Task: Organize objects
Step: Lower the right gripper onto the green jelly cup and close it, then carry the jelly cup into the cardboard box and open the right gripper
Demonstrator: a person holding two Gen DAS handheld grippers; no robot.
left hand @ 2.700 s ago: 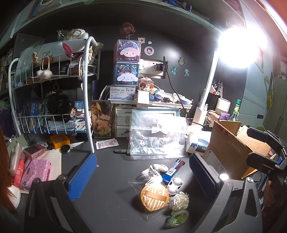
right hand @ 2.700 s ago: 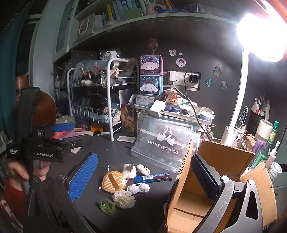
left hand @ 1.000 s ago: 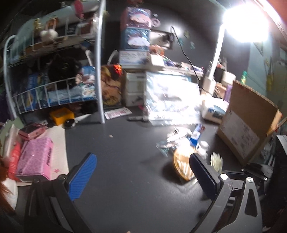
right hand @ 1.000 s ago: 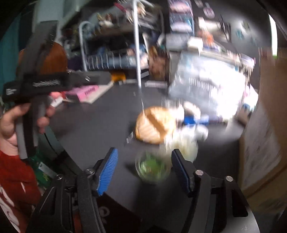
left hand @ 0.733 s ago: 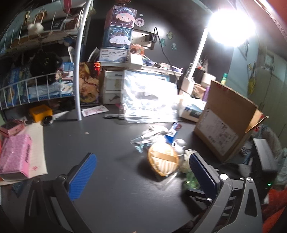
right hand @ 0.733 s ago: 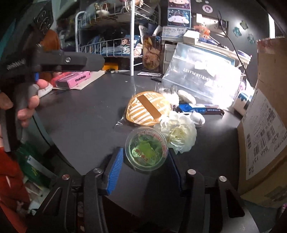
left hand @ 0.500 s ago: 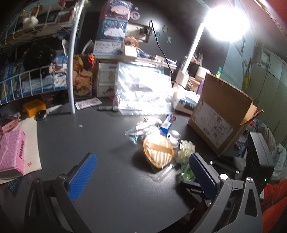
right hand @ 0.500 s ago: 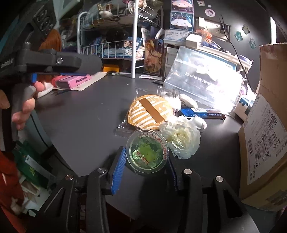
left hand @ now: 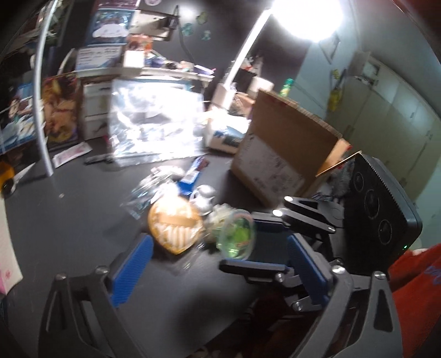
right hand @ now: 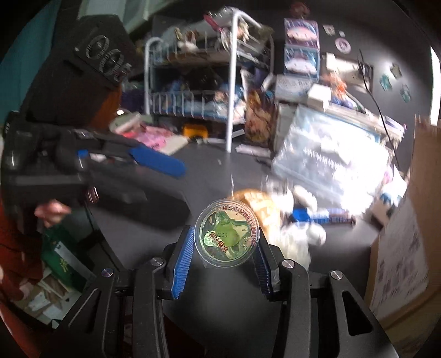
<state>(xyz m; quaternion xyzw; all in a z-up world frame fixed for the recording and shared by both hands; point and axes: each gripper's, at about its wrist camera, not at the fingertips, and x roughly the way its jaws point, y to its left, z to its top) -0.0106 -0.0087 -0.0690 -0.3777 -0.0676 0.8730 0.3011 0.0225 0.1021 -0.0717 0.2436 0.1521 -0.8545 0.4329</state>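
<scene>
My right gripper (right hand: pixel 224 257) is shut on a small clear cup of green jelly (right hand: pixel 226 236) and holds it above the dark desk; it also shows in the left wrist view (left hand: pixel 237 234). My left gripper (left hand: pixel 217 271) is open and empty, low over the desk's front edge. An orange striped pouch (left hand: pixel 173 220), a white flower (left hand: pixel 217 213), a small white figure (left hand: pixel 204 197) and a blue bar (left hand: pixel 193 173) lie in a loose pile on the desk. An open cardboard box (left hand: pixel 278 162) stands to the right of the pile.
A white wire rack (right hand: pixel 209 91) with clutter stands at the back left. A clear plastic bag (left hand: pixel 154 124) leans against small drawers behind the pile. A lamp (left hand: pixel 306 16) glares at the top right. A pink box (right hand: pixel 154 136) lies at the left.
My right gripper came down on the jelly cup, closed on it and lifted it off the desk. My left gripper swung right and lower, staying open.
</scene>
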